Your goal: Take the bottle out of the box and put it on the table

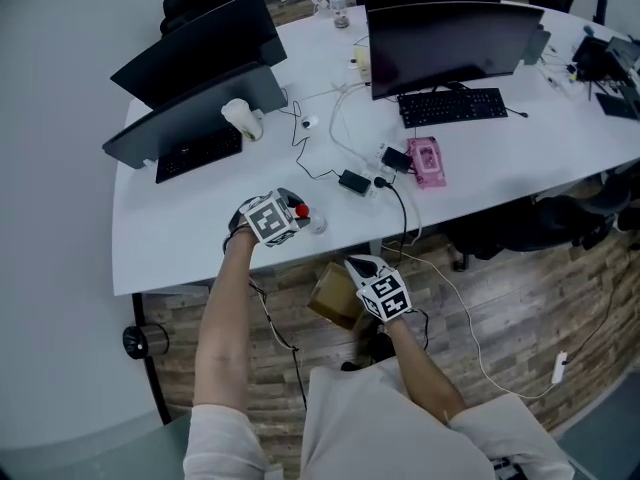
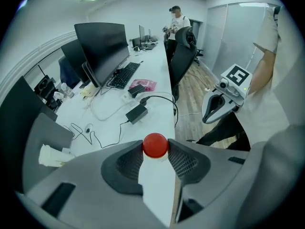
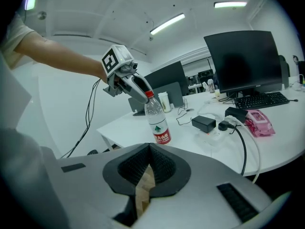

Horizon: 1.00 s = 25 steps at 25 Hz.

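Left claw [image 2: 155, 152] clamped on upright bottle [image 3: 157, 123], right claw [image 3: 149, 147] closed

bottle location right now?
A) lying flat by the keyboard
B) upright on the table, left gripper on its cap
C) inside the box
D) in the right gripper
B: the right gripper view shows the bottle standing upright on the table, with the left gripper closed on its red cap.
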Each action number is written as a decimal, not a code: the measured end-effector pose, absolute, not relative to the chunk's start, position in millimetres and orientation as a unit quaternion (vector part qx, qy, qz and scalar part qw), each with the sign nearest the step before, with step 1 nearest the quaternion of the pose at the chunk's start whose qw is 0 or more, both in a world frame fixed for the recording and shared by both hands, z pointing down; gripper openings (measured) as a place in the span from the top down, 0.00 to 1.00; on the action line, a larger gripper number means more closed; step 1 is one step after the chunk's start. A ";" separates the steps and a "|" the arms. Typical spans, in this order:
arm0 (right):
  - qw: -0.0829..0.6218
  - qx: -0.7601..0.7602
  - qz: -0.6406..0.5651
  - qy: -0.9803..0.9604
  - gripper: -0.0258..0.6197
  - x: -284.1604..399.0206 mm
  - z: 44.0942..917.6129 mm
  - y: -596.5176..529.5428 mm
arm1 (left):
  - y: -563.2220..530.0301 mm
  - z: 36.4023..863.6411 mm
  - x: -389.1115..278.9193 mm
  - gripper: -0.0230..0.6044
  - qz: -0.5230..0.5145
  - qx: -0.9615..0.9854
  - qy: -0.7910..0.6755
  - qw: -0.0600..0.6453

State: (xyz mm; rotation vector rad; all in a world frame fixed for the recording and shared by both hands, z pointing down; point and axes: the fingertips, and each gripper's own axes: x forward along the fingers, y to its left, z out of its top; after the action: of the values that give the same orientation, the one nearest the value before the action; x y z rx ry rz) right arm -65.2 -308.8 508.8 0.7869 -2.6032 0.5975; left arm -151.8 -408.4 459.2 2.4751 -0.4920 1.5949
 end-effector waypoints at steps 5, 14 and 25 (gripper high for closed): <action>0.176 0.279 0.203 -0.922 0.90 -62.3 499.3 -302.7 | -416.2 455.7 -158.4 0.60 0.528 0.824 -0.191 0.075; 0.195 0.290 0.182 -0.919 0.90 -46.7 503.6 -279.2 | -413.4 448.4 -184.1 0.56 0.455 0.840 -0.282 0.086; 0.172 0.374 0.194 -0.891 0.90 -30.3 475.5 -257.6 | -322.9 432.0 -200.3 0.56 0.253 0.843 -0.463 0.106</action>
State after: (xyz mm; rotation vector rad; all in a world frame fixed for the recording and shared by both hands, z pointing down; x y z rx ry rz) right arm -30.3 -257.6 475.5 1.0611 -2.5284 0.5497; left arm -200.3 -322.9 432.0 2.4816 -1.3645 0.7461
